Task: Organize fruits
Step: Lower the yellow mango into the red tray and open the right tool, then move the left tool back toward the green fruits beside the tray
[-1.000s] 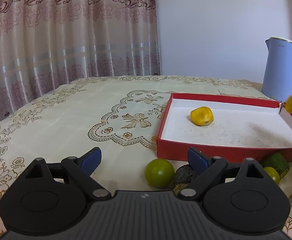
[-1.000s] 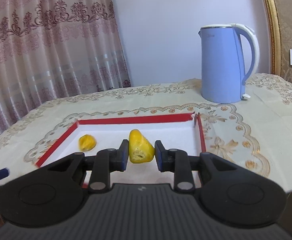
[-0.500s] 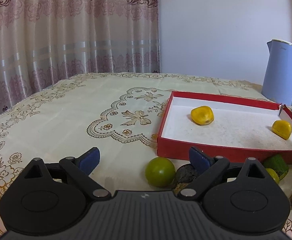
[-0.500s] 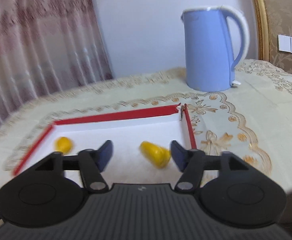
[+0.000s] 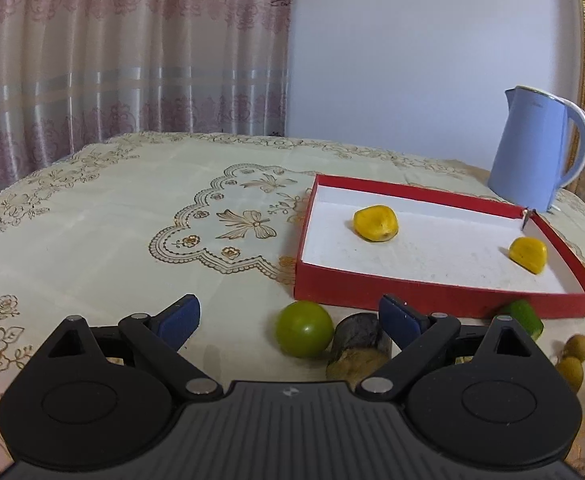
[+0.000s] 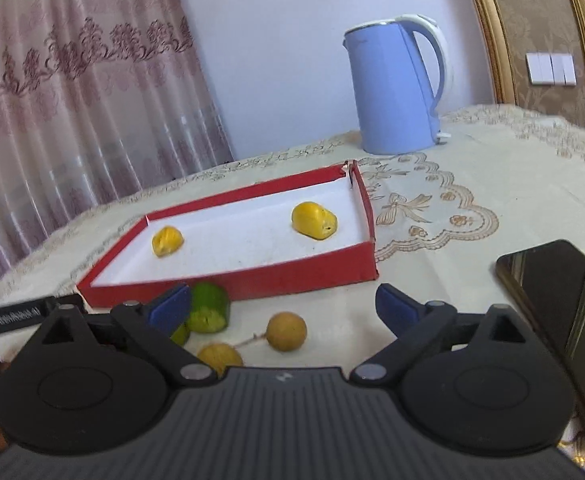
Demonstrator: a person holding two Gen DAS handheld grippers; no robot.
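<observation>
A red box (image 5: 432, 296) with a white floor holds two yellow fruits (image 5: 375, 224) (image 5: 528, 255); the right wrist view shows the same box (image 6: 252, 280) and both yellow fruits (image 6: 314, 221) (image 6: 167, 241). My left gripper (image 5: 290, 316) is open, low over a round green fruit (image 5: 303, 329) and a dark fruit piece (image 5: 358, 340) in front of the box. My right gripper (image 6: 284, 306) is empty and its jaws are opening. It hovers in front of the box over two brown longans (image 6: 286, 331) (image 6: 219, 356), beside a cut green piece (image 6: 208, 308).
A blue kettle (image 6: 396, 88) stands behind the box's far right corner. A dark phone (image 6: 564, 320) lies on the tablecloth to the right of my right gripper. Curtains hang behind the table's left side. A hand shows at the lower left of the right wrist view.
My right gripper opened and let the yellow fruit drop into the box, then drew back and down to the fruits in front of it. The left gripper barely moved.
</observation>
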